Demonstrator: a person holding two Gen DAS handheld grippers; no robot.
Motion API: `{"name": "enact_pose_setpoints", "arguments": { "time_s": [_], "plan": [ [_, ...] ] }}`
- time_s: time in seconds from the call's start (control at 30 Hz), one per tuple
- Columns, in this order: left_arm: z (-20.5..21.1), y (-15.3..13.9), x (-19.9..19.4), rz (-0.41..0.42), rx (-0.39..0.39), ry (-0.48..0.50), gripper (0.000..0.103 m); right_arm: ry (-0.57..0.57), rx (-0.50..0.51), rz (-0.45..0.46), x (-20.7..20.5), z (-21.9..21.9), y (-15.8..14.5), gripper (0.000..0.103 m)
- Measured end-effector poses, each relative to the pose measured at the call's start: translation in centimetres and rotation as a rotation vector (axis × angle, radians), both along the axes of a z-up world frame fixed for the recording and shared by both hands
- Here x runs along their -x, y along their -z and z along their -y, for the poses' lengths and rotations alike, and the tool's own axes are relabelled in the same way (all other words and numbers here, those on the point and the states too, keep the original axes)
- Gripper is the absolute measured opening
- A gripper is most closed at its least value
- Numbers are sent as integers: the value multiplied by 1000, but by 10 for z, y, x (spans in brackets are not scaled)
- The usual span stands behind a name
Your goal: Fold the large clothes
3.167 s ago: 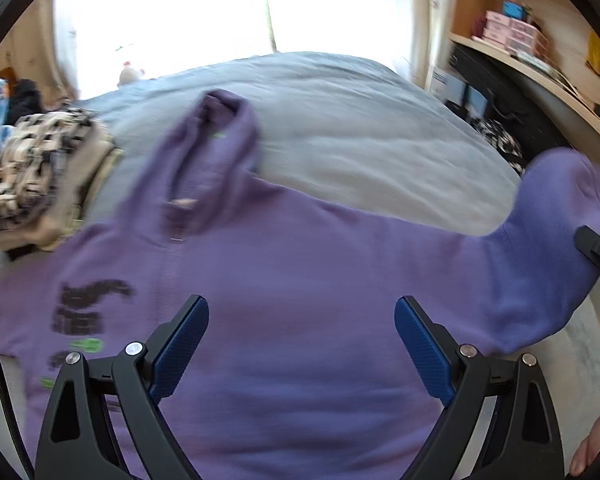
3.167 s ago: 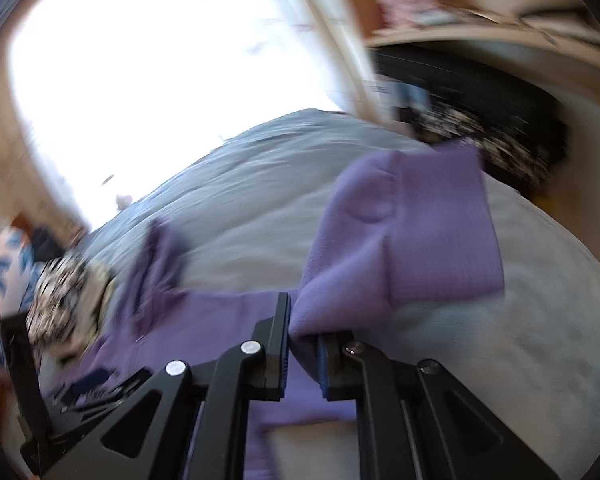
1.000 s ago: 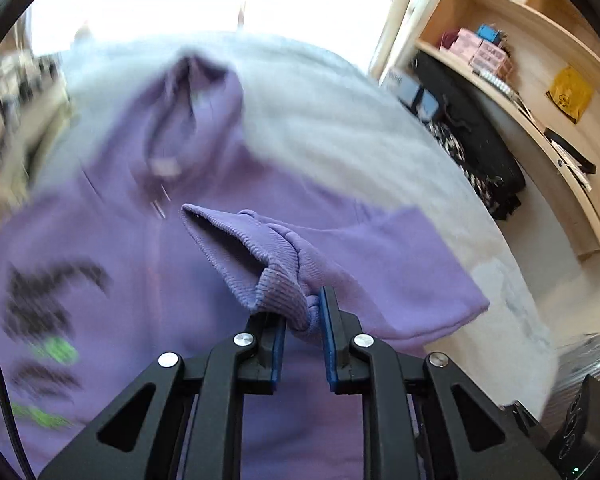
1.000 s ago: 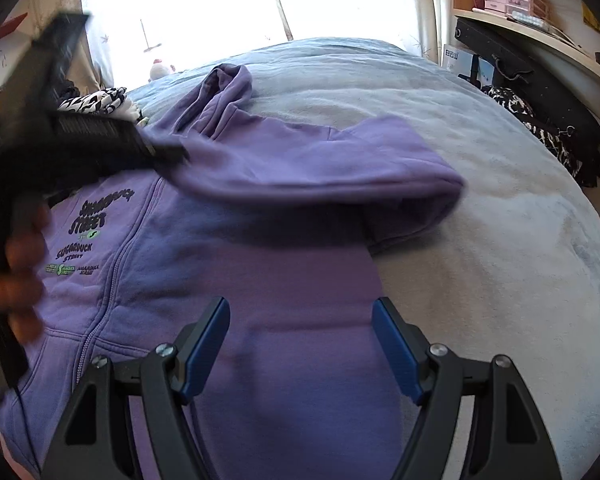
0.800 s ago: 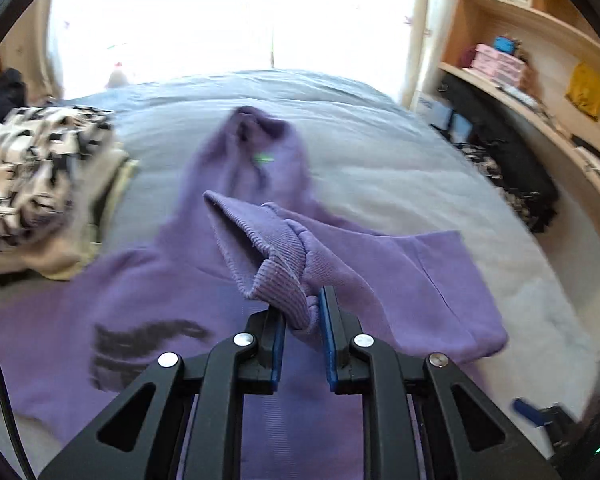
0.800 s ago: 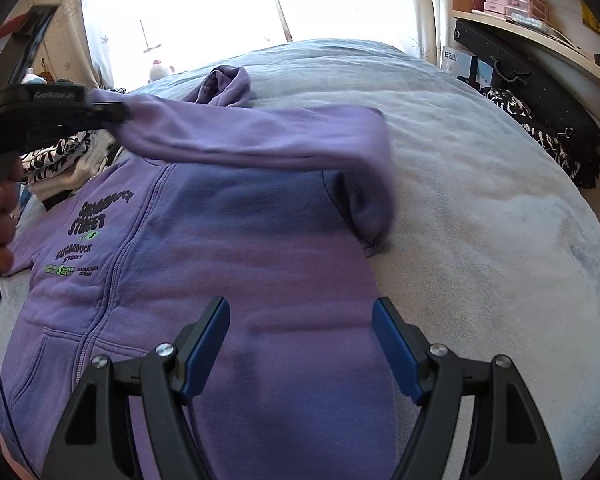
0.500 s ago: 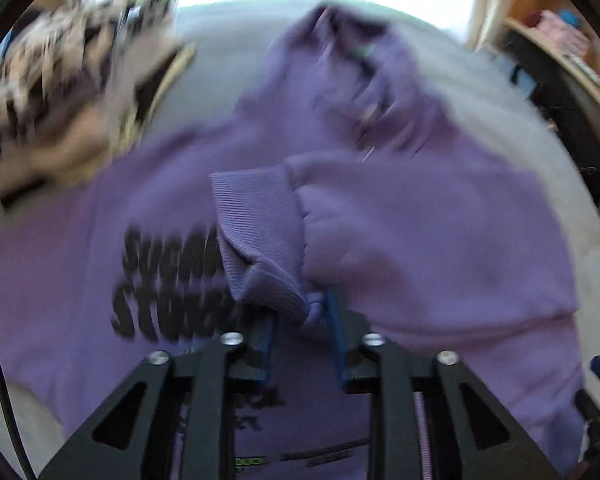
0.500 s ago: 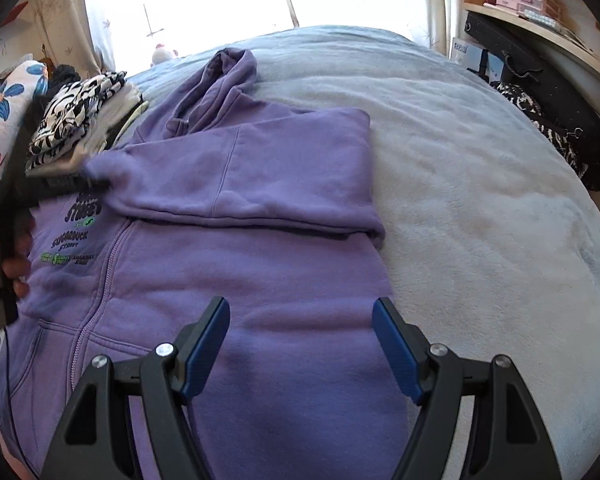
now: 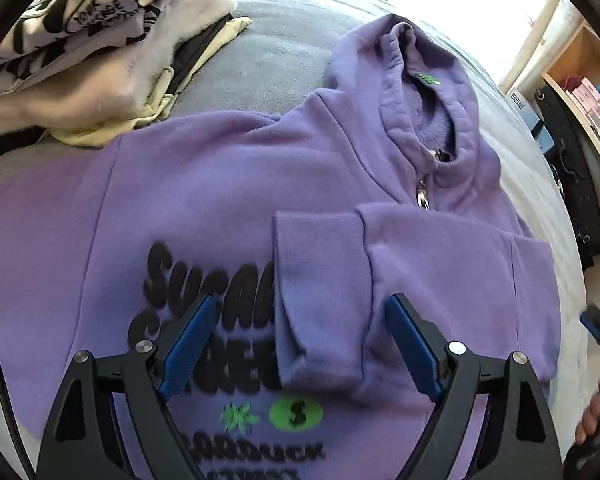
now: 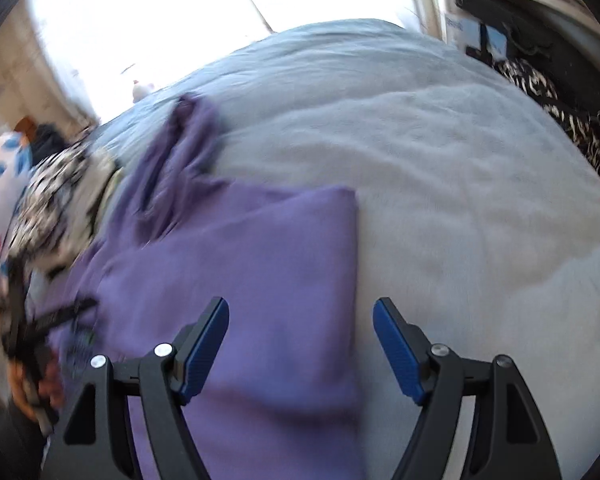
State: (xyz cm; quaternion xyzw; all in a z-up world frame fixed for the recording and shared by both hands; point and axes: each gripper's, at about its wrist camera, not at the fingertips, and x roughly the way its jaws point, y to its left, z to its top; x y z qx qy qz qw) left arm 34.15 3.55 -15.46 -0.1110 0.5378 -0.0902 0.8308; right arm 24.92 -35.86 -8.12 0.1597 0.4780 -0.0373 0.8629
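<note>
Item: purple hoodie (image 9: 228, 184), flat on the grey bed (image 10: 440, 184), one sleeve cuff (image 9: 320, 300) laid across its chest.
Left gripper (image 9: 300, 344): your jaws are opening, cuff loose between them.
Right gripper (image 10: 300, 348): spread, empty.
Risk: lifting away carelessly, you snag the cuff and undo the fold.

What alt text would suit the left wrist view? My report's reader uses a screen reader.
A purple hoodie lies face up on a grey bed, one sleeve folded across its chest, the cuff lying between the opening jaws of the left gripper. A pile of folded clothes sits at upper left.
</note>
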Motion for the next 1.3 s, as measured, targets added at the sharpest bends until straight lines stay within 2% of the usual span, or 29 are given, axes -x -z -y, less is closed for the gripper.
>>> {"name": "enact_pose_setpoints", "arguments": {
  "time_s": [0.07,0.13,0.17,0.2,0.23,0.27,0.3,0.37,0.43,0.57,0.67,0.73,0.8,1.0,1.07,1.17,1.3],
  "plan": [
    [3,0,-6,23,-5,7,70,22,-11,-33,-23,8,14,75],
    [9,-3,-11,37,7,39,25,39,-14,-67,-40,12,28,75],
    [13,-3,-17,40,-11,38,19,44,-26,-93,-46,13,38,75],
    [16,-6,-19,53,-37,44,11,40,-50,-112,-50,14,47,69],
    [18,-8,-20,69,-61,52,7,32,-66,-119,-52,13,53,57],
    [21,-10,-24,87,-80,58,6,16,-78,-124,-53,11,57,29],
    [21,-12,-23,105,-93,60,5,18,-74,-103,-51,10,55,24],
    [19,-16,-22,150,-127,53,5,48,-34,-54,-44,10,50,23],
    [14,-6,-28,127,-179,30,5,71,-53,-59,-40,13,61,24],
    [-4,1,-26,94,-158,-6,6,64,26,-66,-36,5,49,33],
    [-5,-14,-14,133,-167,3,20,27,98,-35,-21,-7,27,35],
    [0,-29,0,185,-182,27,28,18,150,-2,-6,-15,11,45],
    [7,-42,14,214,-194,54,38,21,167,22,9,-23,2,65],
    [45,-58,44,209,-138,135,40,-88,56,5,33,-63,0,67],
    [61,-51,50,198,-119,159,40,-152,54,7,37,-88,4,67],
    [83,-31,56,163,-158,182,40,-213,73,-15,35,-116,18,67],
    [89,-4,54,115,-206,169,40,-157,101,-68,31,-107,41,66]
  ]
}}
